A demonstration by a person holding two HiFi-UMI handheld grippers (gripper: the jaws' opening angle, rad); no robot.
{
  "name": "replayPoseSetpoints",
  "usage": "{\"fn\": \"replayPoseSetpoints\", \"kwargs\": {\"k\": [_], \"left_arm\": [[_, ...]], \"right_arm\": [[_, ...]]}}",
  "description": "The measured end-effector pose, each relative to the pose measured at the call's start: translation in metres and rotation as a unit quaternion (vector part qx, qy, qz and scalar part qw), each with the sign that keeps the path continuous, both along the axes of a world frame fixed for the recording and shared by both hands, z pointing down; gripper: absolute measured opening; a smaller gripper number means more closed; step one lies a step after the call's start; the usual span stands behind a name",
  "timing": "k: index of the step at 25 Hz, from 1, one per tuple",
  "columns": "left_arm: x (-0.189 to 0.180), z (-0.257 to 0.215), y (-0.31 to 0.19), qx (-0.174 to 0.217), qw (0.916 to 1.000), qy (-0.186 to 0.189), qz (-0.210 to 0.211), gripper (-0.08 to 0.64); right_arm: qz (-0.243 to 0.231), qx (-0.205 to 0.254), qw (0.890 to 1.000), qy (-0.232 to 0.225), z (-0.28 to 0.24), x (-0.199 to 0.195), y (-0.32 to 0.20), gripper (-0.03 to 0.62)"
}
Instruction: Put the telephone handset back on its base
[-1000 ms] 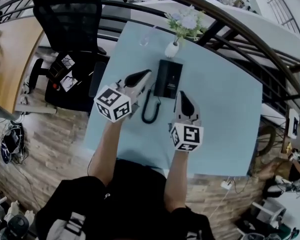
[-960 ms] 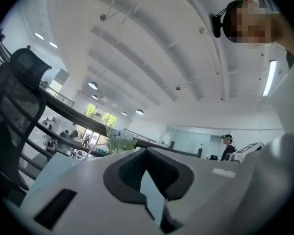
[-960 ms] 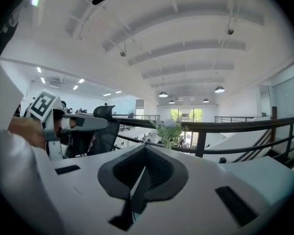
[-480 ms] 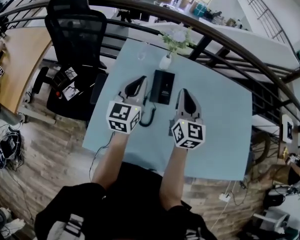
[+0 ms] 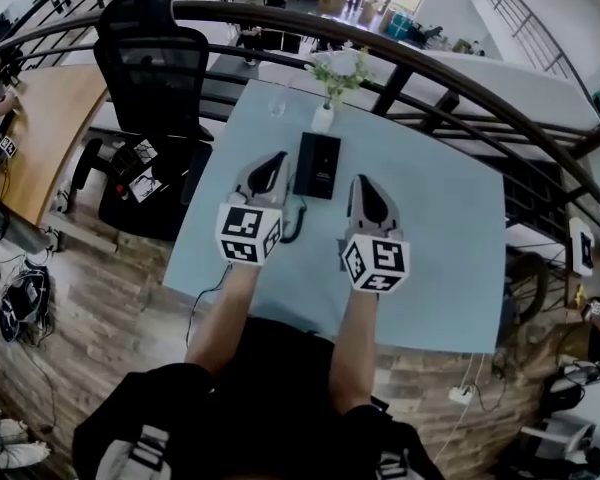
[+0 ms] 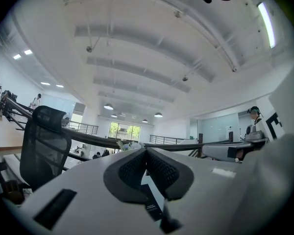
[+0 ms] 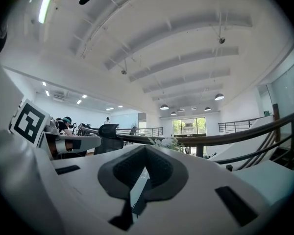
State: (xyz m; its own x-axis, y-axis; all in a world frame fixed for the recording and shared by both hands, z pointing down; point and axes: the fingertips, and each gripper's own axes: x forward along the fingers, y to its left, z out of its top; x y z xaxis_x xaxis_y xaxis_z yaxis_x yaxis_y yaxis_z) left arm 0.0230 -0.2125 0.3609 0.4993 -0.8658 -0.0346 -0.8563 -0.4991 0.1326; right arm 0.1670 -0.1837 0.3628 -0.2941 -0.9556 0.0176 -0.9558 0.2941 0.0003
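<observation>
The black telephone (image 5: 316, 164) lies flat on the light blue table (image 5: 430, 228), towards its far edge, and its dark cord (image 5: 296, 224) loops back over the tabletop on the telephone's left side. At this size the handset cannot be told apart from the base, so whether it sits in its cradle is not clear. The left gripper (image 5: 276, 159) points at the telephone's left edge, its tip just beside it and above the cord, while the right gripper (image 5: 361, 182) lies just to the telephone's right, a little nearer the person. Both tools are closed and hold nothing: in the left gripper view the two dark pads of the left gripper (image 6: 146, 150) meet at the tip, and the right gripper (image 7: 146, 147) shows the same in its own view – pads together, no object between them. Beyond the telephone stands a small white vase (image 5: 323, 119) of flowers – close to the table's far edge – and a black office chair (image 5: 148, 63) stands off the table's far left corner, beside a dark curved railing (image 5: 450, 73)
</observation>
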Motion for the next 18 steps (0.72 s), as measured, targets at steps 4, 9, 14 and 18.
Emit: {"fn": "replayPoseSetpoints", "kwargs": {"k": [4, 9, 14, 18], "left_arm": [[0.007, -0.004, 0.002, 0.003, 1.0, -0.006, -0.001, -0.002], [0.012, -0.006, 0.005, 0.009, 0.9999, -0.003, 0.012, -0.001], [0.013, -0.002, 0.009, 0.007, 0.9998, -0.007, 0.019, -0.002], [0.013, -0.002, 0.008, 0.005, 0.9998, -0.011, 0.013, -0.002]], "right_arm": [[-0.002, 0.006, 1.0, -0.004, -0.005, 0.009, 0.0, -0.014], [-0.015, 0.009, 1.0, -0.005, -0.006, 0.004, -0.002, -0.014], [-0.024, 0.013, 1.0, 0.008, -0.005, -0.001, -0.006, -0.014], [-0.034, 0.024, 0.999, 0.01, -0.009, -0.003, -0.008, -0.014]]}}
